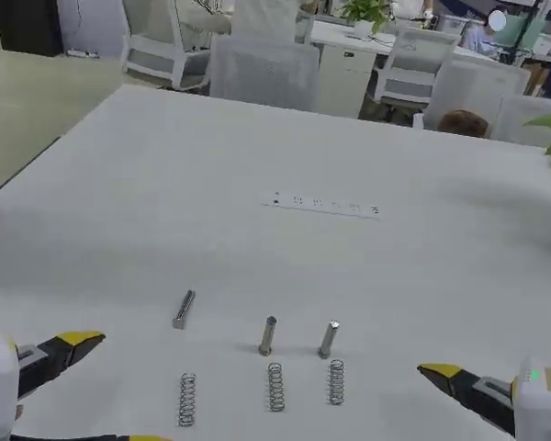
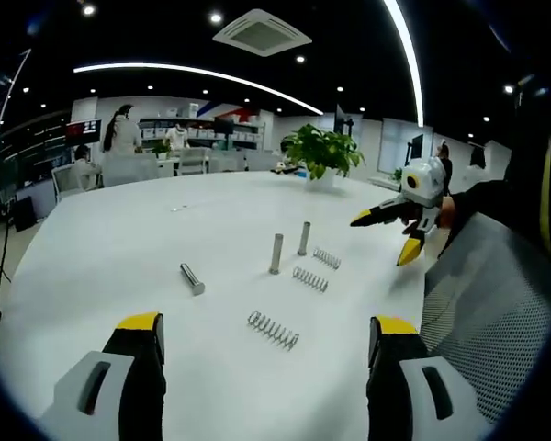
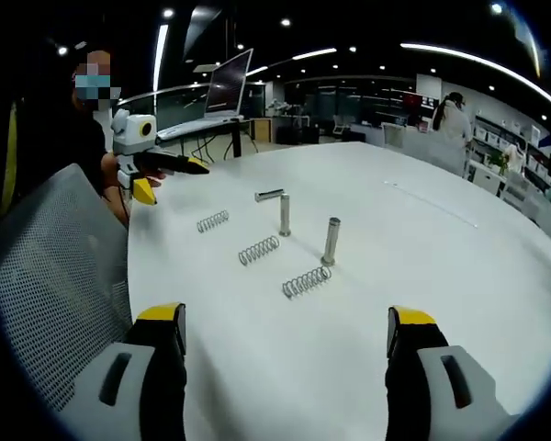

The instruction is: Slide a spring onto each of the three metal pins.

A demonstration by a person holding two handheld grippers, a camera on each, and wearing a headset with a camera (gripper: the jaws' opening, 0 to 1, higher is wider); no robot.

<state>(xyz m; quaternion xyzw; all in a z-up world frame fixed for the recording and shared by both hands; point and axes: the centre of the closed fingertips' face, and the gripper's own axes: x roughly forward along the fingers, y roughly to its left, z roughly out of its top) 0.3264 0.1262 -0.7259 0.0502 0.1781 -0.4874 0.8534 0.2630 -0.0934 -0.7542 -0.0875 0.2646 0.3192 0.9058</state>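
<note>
Head view: three springs [image 1: 275, 386] lying in a row just before three pins [image 1: 268, 336], two upright, one toppled; left gripper view: left gripper [image 2: 266, 323] wide open, empty; right gripper view: right gripper [image 3: 285, 314] likewise; judged pre-grasp, next calling for a light pinch on one spring.

Left gripper [image 2: 267, 323]: jaws spread wide, nothing between them, yellow tips level. Held at the near edge of the worktop [image 1: 285, 138], toward its left side, pointing inward across the surface.

Right gripper [image 3: 286, 315]: jaws likewise wide apart and empty, at the near edge toward the right side, pointing inward. The right hand [image 2: 447, 211] grips it behind the jaws, with a dark sleeve [image 2: 496, 197] behind the hand.
</note>
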